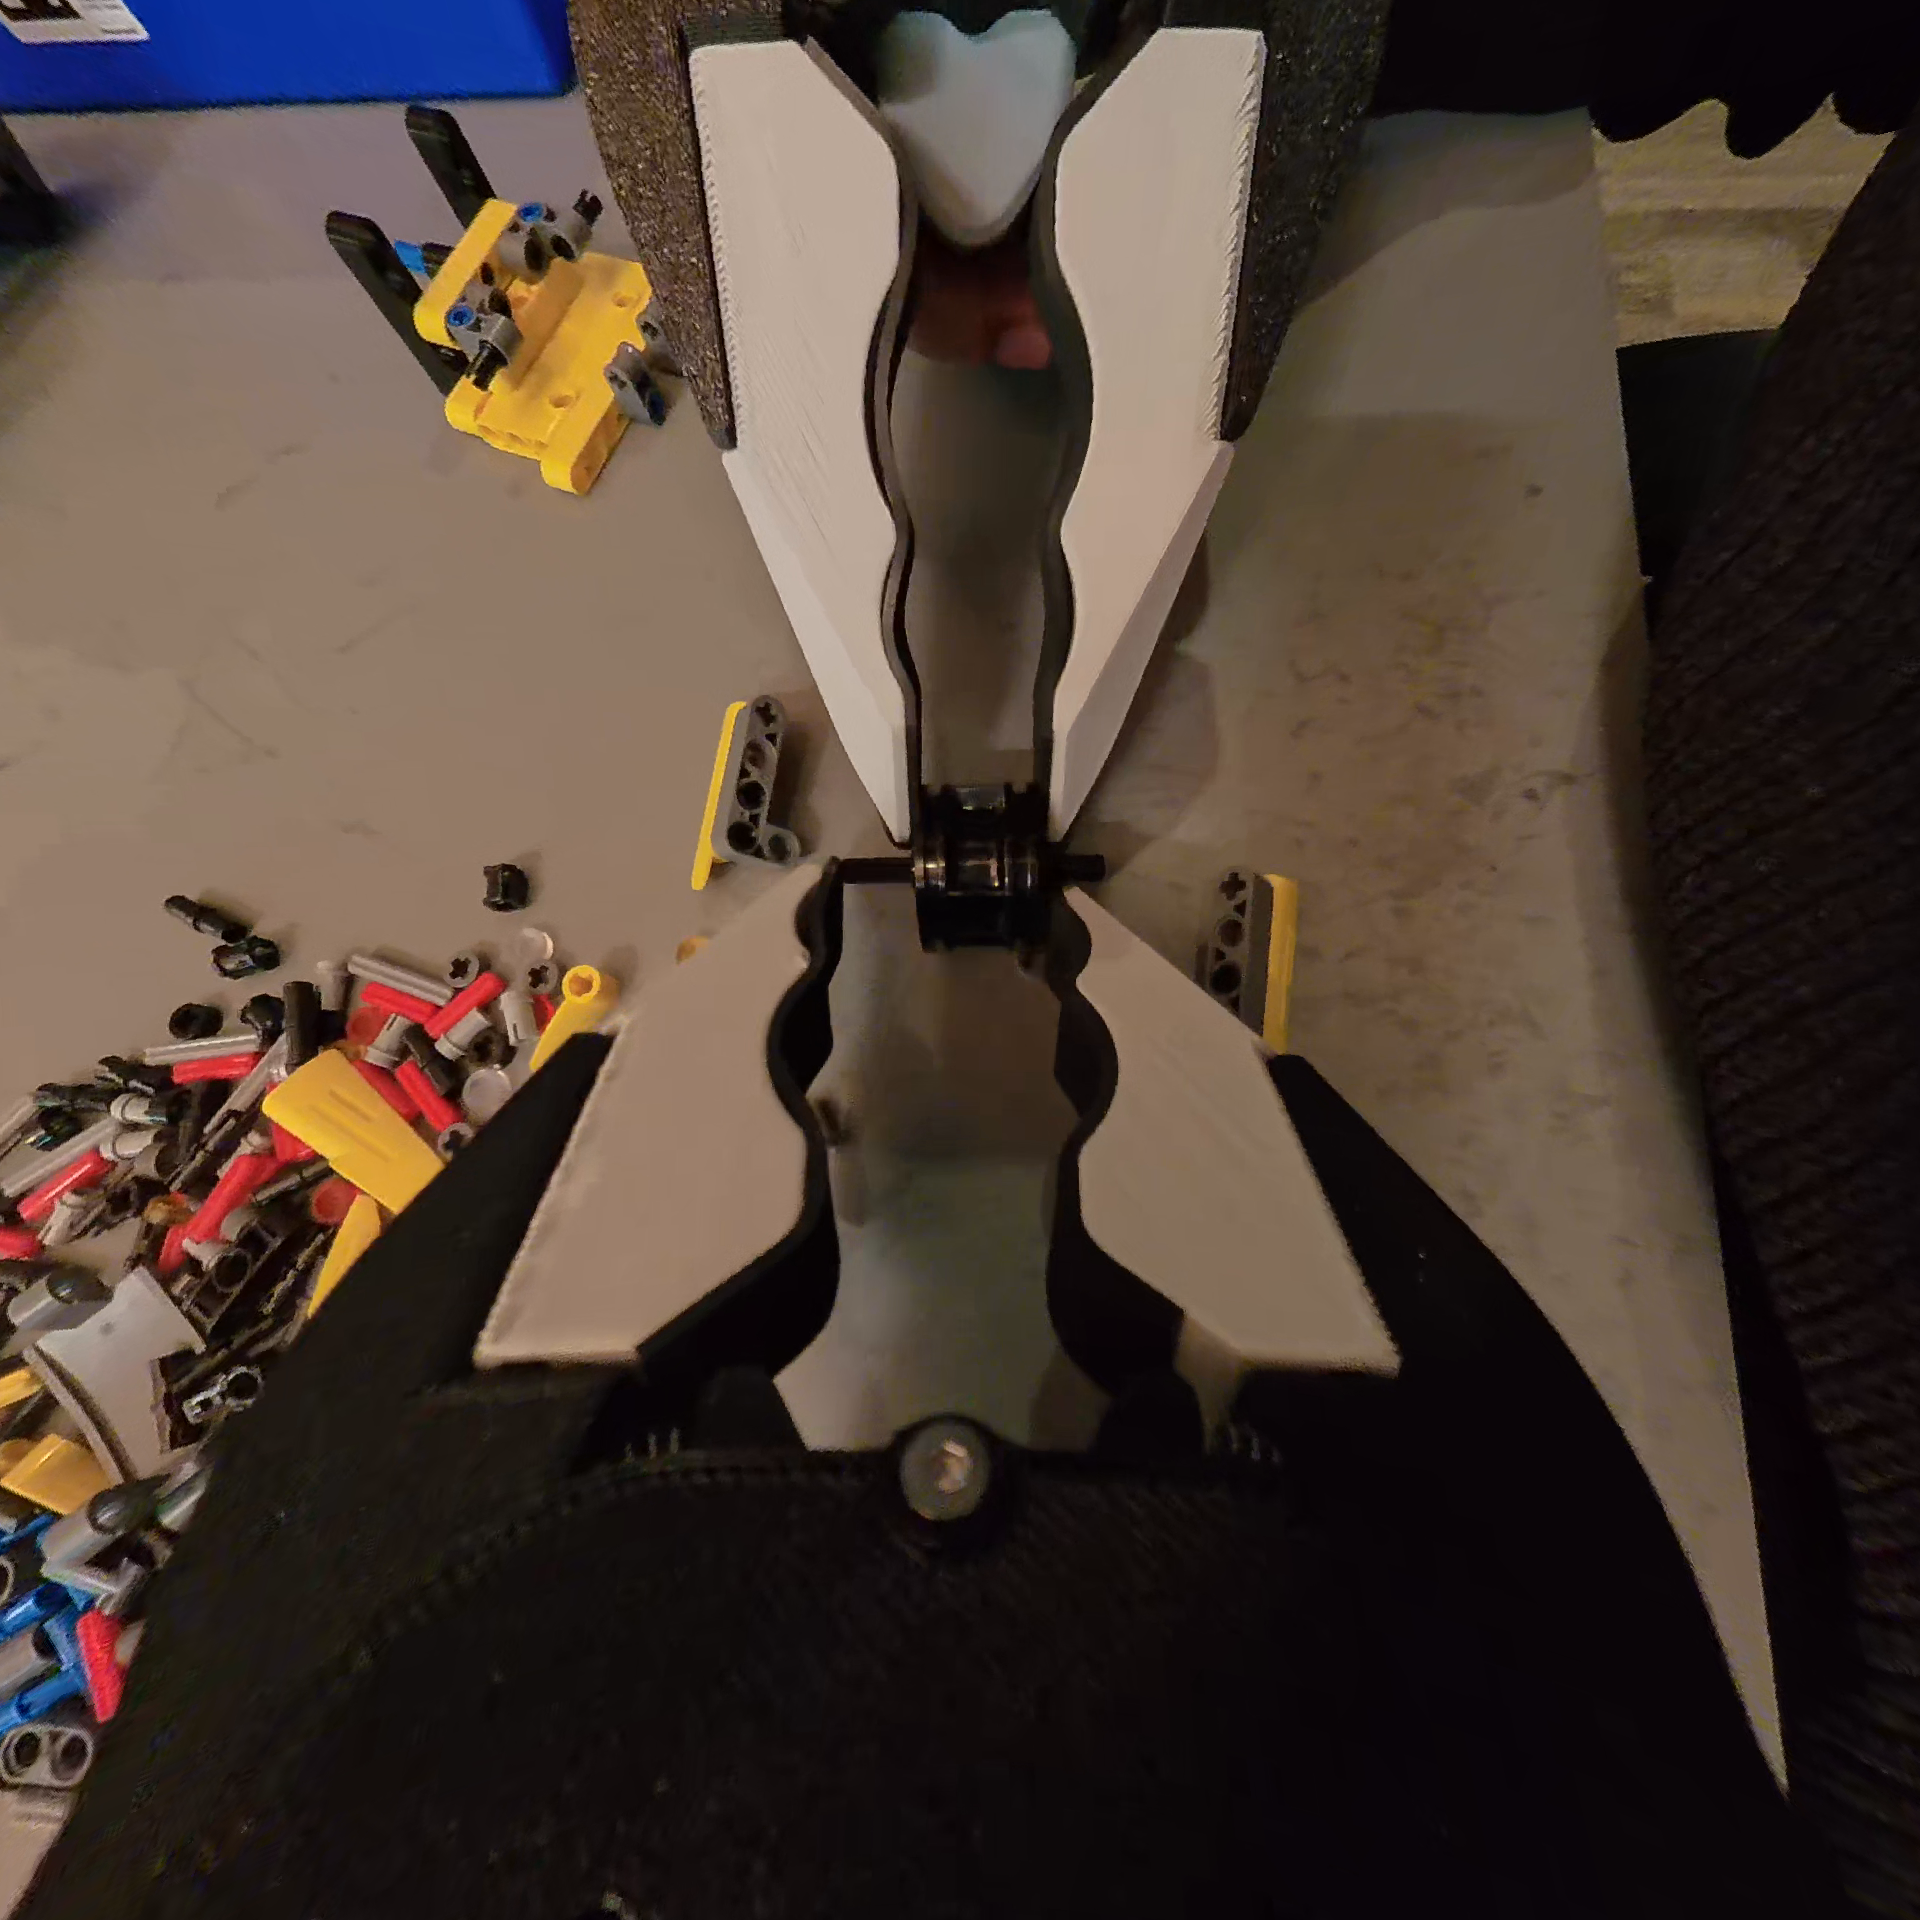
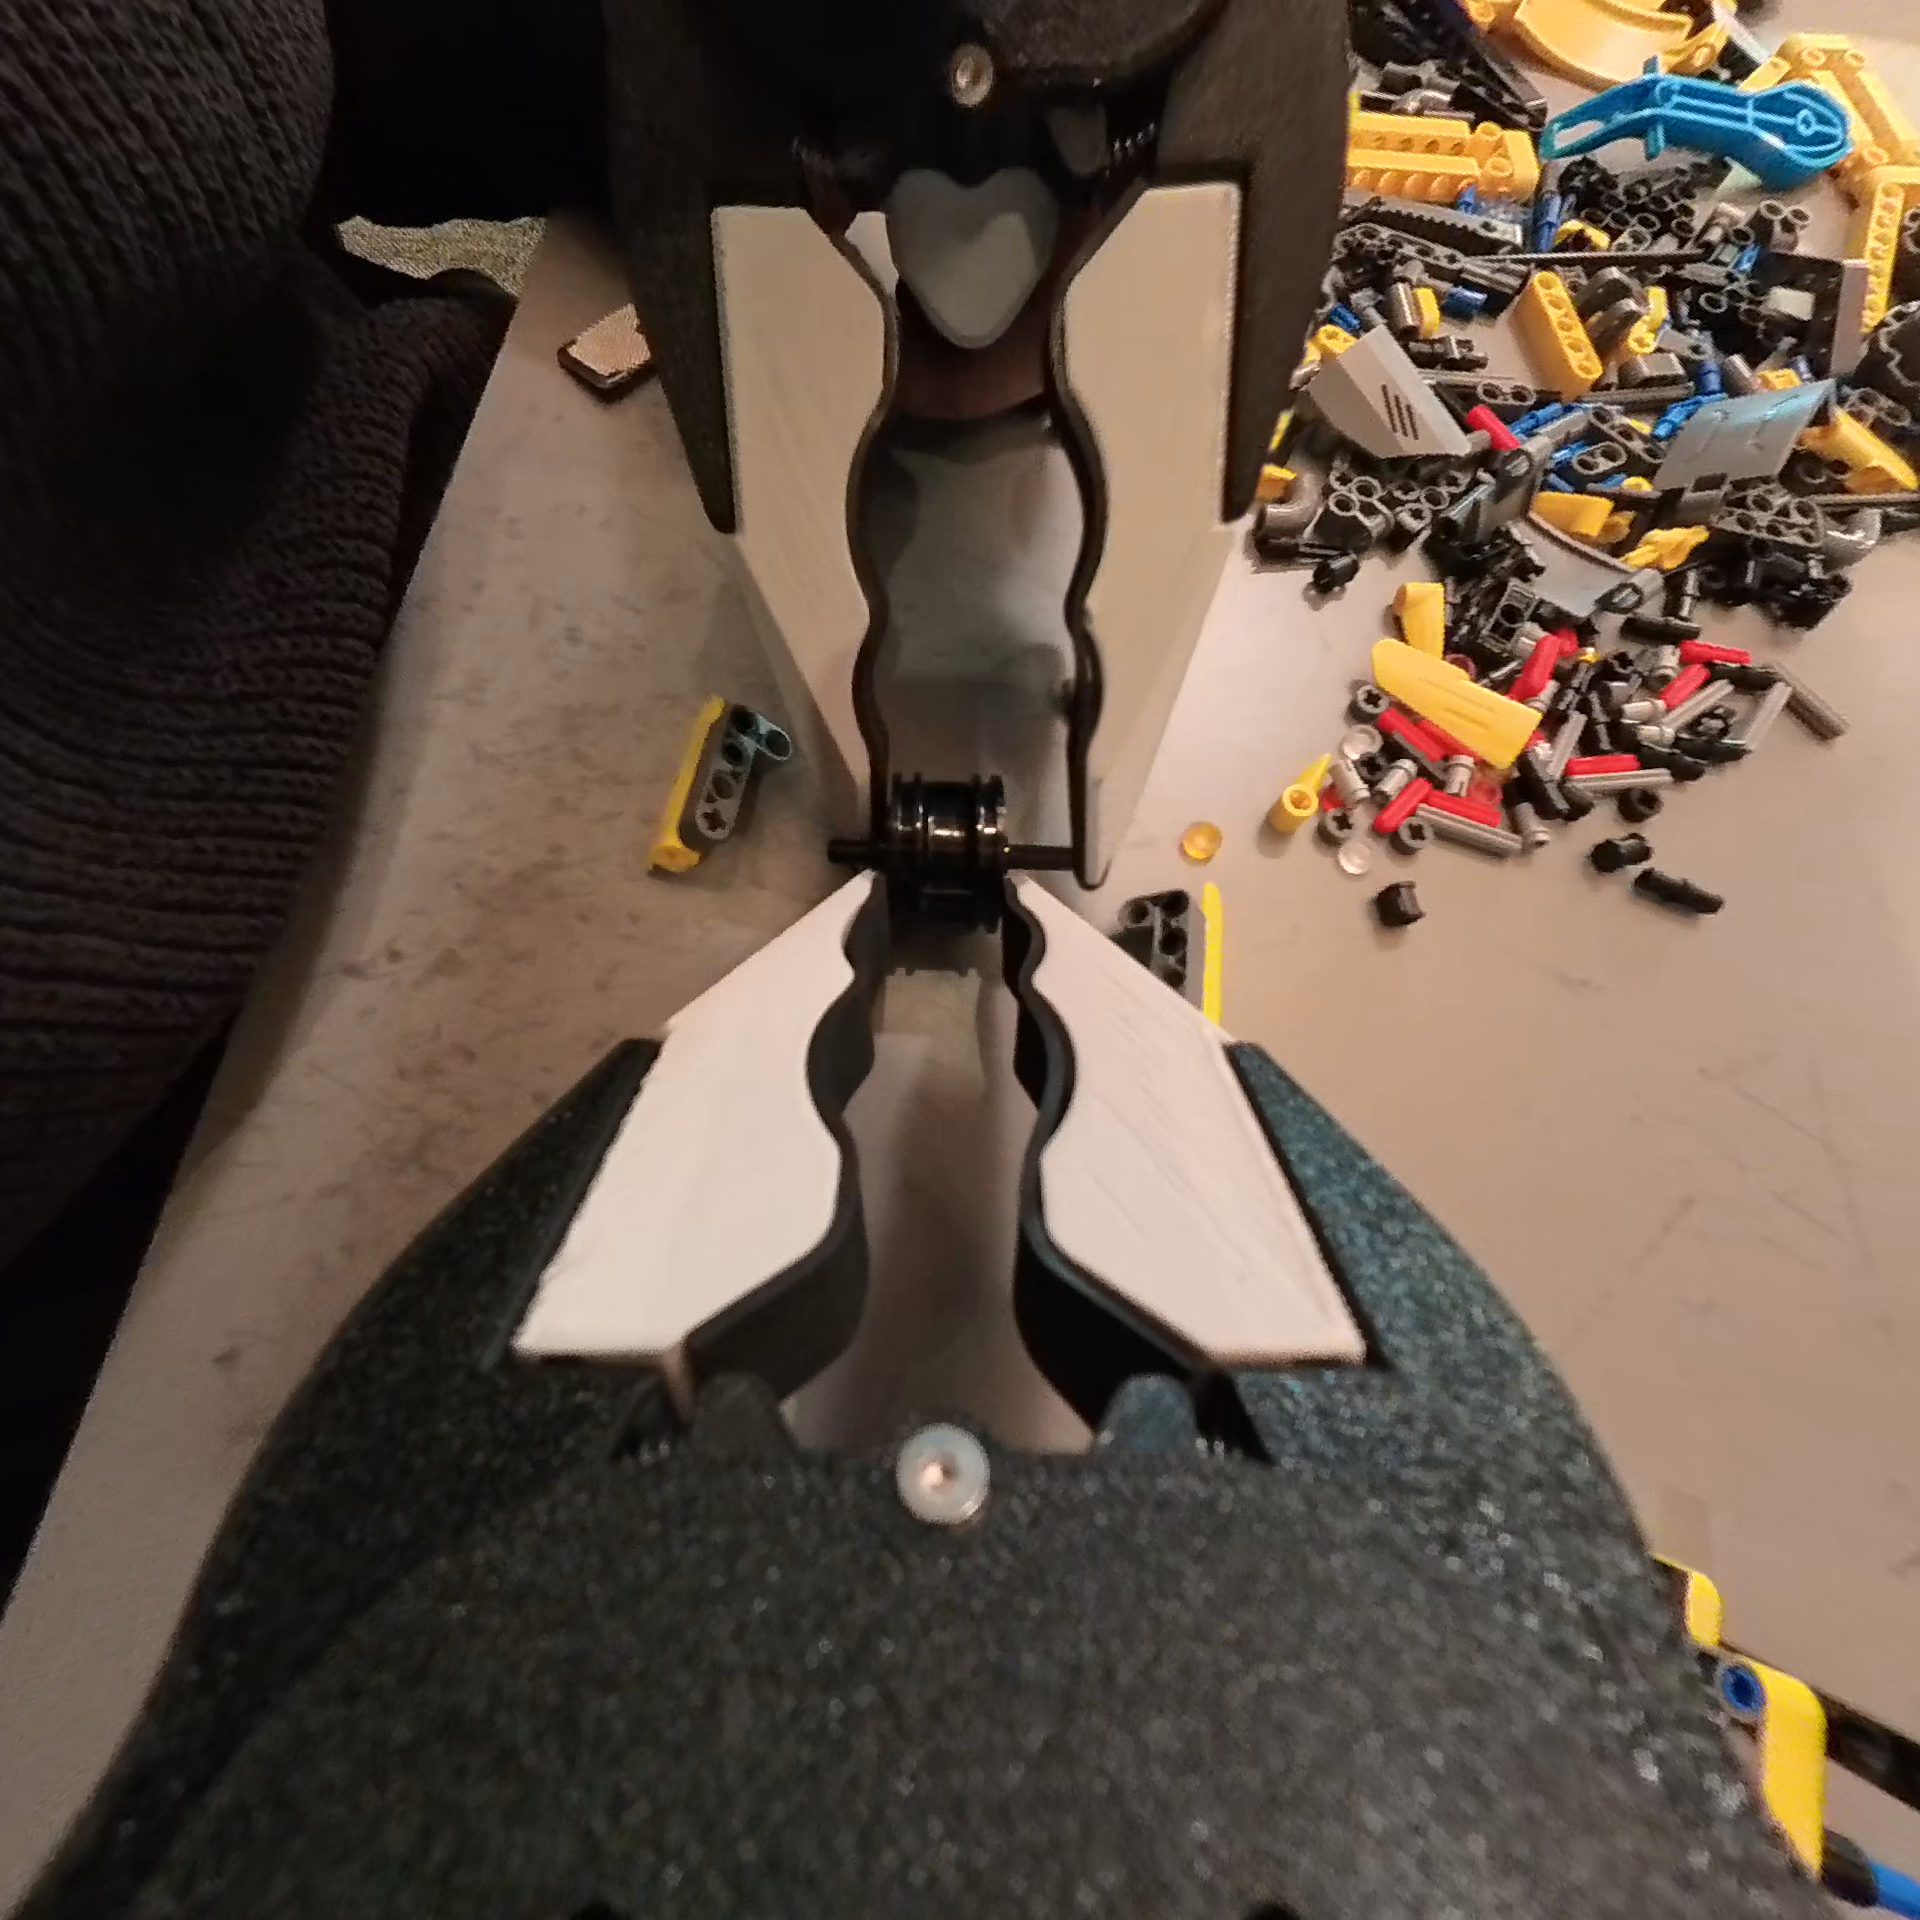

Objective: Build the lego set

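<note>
My two grippers meet tip to tip above the grey tabletop [image 1: 1403, 675], pointing straight at each other. Between them sits a small black wheel hub [image 1: 977, 873] on a thin black axle [image 1: 862, 871] that pokes out on both sides.

My right gripper [image 2: 940, 894] has its fingers [image 2: 748, 1122] clenched on the hub, the tips pressing both of its flanges. My left gripper [image 1: 951, 904] comes in from the opposite side; its white fingers [image 1: 686, 1132] are spread wider than the hub. One tip touches the axle's end, the other stands just beside the hub. From the right wrist view the left gripper looks closer around the hub, so I take it as released but nearly touching.

Two small grey-and-yellow beam pieces [image 1: 750, 790] lie on the tabletop, one on either side of the hub, near my fingertips. One yellow built assembly [image 1: 530, 343] with black beams stands farther off. A heap of loose pins [image 1: 343, 1091] in red, grey, black and yellow lies well apart from it; I cannot count them. One blue box [image 1: 312, 52] sits at the far edge. A dark knitted sleeve [image 2: 156, 520] lies along the tabletop's side.
</note>
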### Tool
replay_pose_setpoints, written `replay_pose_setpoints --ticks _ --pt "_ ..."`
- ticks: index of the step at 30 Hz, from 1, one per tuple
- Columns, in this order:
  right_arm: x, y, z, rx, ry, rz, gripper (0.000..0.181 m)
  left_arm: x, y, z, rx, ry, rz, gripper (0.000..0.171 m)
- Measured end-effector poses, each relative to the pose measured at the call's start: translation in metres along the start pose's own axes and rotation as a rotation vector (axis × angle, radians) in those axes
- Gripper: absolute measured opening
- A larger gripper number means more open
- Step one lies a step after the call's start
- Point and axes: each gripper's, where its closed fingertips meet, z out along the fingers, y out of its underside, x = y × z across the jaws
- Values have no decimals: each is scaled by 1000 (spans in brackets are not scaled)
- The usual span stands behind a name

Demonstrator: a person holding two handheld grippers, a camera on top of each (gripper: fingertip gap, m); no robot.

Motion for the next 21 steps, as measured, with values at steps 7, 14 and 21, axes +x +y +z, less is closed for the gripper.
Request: replay_pose_setpoints --ticks 7,14,21 --pt "-1 0 0 0 -8 5 21 1 0 0 1 10 -7 33" --pt "-2 -1 1 1 -14 7 21 2 0 0 1 23 -20 32" --pt "-3 -1 1 4 -25 20 21 2 0 0 -2 35 -45 32"
